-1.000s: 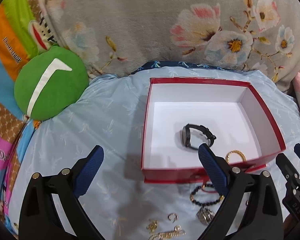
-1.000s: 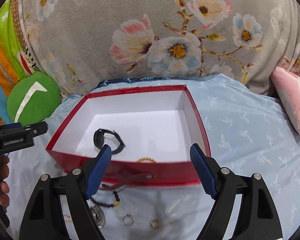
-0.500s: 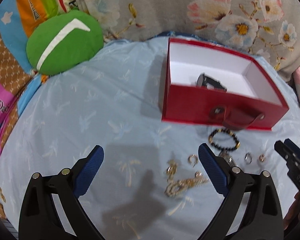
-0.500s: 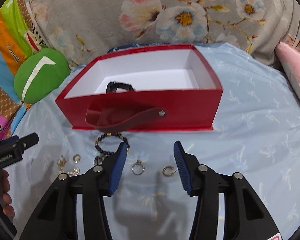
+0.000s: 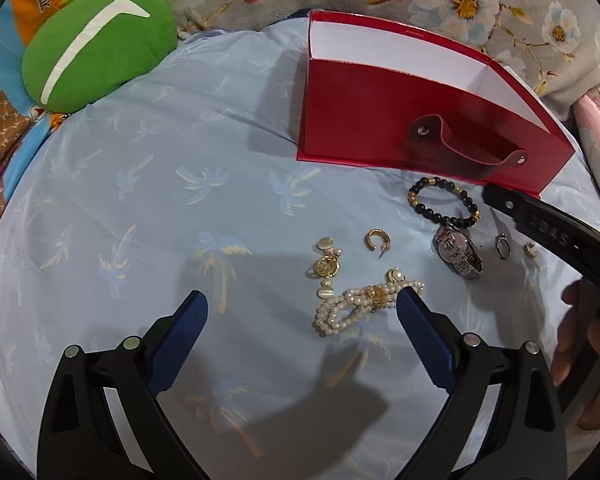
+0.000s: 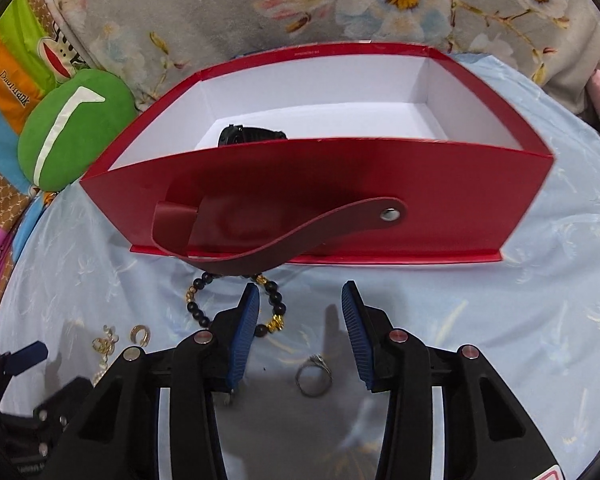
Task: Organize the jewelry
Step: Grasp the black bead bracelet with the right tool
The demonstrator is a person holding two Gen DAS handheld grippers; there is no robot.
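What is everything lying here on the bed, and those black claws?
Box: one, red outside, white inside, on the sheet.
Black watch: one, inside the box.
Bead bracelet: one, black and gold, in front of the box.
Silver watch: one, by the bracelet.
Pearl bracelet: one, white, near the left gripper.
Hoop earring: one, gold.
Ring: one, silver, between the right gripper's open jaws, untouched.
Cushion: one, green, far left.
Sheet: one, pale blue.
Left gripper: black, blue pads, open.
Right gripper: same, open.
Hand: one, holding the right gripper.
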